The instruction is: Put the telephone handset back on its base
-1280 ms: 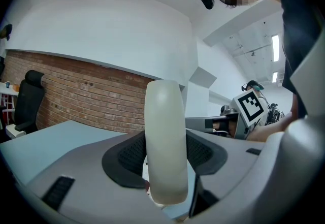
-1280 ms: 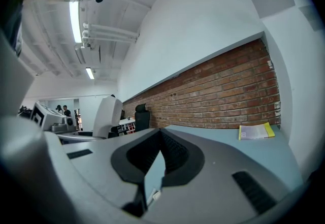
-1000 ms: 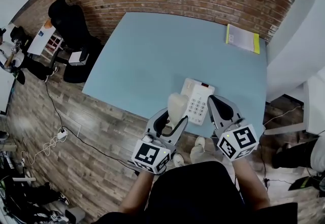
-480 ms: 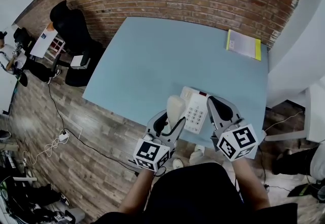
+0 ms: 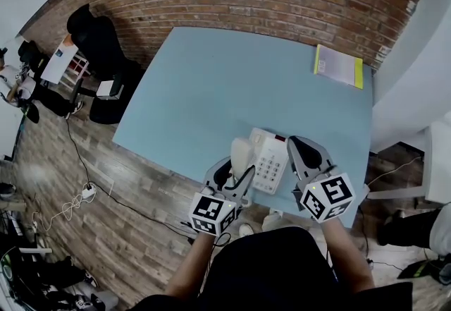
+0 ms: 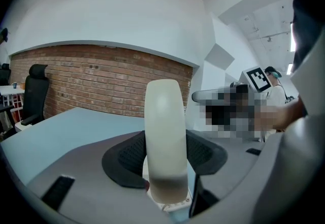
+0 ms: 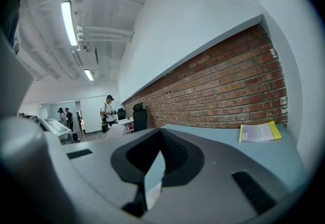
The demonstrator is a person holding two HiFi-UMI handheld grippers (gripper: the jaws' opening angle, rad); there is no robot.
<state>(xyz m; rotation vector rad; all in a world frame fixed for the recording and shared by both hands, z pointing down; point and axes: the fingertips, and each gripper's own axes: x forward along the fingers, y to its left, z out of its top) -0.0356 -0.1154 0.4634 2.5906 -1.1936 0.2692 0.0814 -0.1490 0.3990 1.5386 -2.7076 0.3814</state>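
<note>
A cream telephone handset stands upright between the jaws of my left gripper, which is shut on it. In the left gripper view the handset fills the gap of the left gripper. It hangs just at the left side of the white telephone base, which lies with its keypad up near the table's front edge. My right gripper hovers over the base's right side, shut with nothing in it; in the right gripper view the right gripper shows its jaws meeting at the tips.
The light blue table ends just in front of the base. A yellow-edged booklet lies at its far right corner, also the booklet. A black office chair stands at the left by the brick wall. Cables lie on the wooden floor.
The handset and both grippers have kept their places relative to the base. The head camera has tilted, so the table and phone sit lower in the picture.
</note>
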